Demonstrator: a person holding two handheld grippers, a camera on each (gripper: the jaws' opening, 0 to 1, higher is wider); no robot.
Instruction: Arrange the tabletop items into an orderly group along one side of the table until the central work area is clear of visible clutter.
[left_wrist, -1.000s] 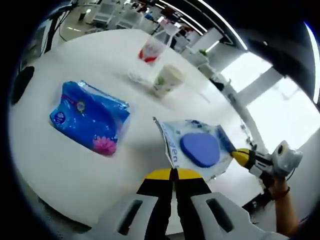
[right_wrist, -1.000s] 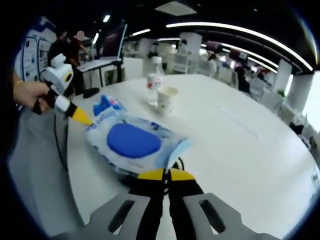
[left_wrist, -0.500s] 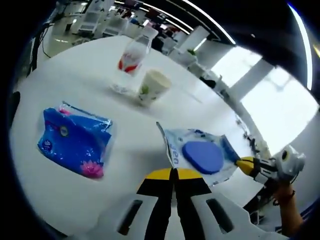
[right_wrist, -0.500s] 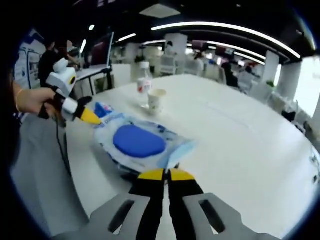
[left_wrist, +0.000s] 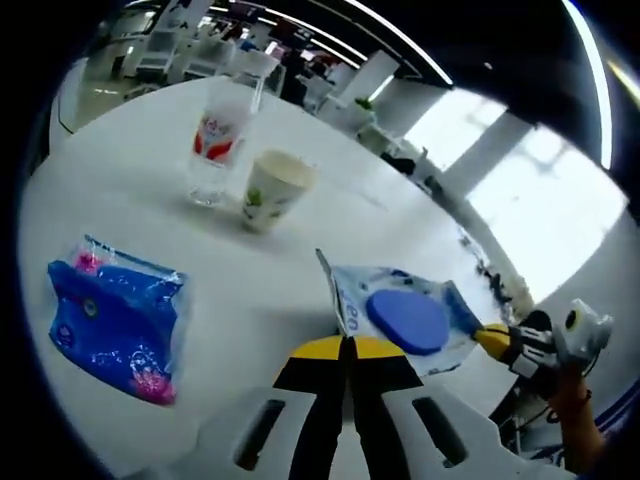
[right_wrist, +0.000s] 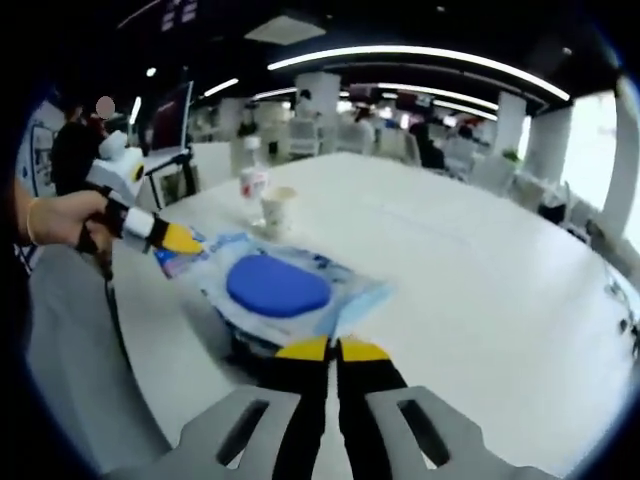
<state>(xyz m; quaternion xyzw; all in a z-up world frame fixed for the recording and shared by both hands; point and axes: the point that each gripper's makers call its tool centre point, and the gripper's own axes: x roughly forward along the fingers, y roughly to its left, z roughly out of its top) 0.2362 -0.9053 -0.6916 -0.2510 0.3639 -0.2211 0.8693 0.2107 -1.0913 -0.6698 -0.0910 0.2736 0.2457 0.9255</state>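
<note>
A wipes pack (left_wrist: 405, 320) with a blue oval lid hangs above the white table (left_wrist: 130, 200), held from two sides. In the left gripper view my left gripper (left_wrist: 346, 342) is shut on its near edge, and my right gripper (left_wrist: 490, 338) pinches its far right corner. The right gripper view has the same wipes pack (right_wrist: 280, 285) with my right gripper (right_wrist: 333, 347) shut on its near edge and my left gripper (right_wrist: 185, 240) on its left corner. A blue tissue pack (left_wrist: 115, 320) lies flat on the table. A paper cup (left_wrist: 270, 190) stands beside a clear bottle (left_wrist: 222, 140).
The paper cup (right_wrist: 277, 207) and bottle (right_wrist: 253, 185) stand beyond the held pack in the right gripper view. The white table (right_wrist: 480, 270) stretches bare to the right. A person's hand (right_wrist: 60, 215) holds the left gripper. Desks and chairs fill the office behind.
Both grippers have kept their hold on the wipes pack. Both views have swung. The cup and bottle look smaller and farther in the right gripper view.
</note>
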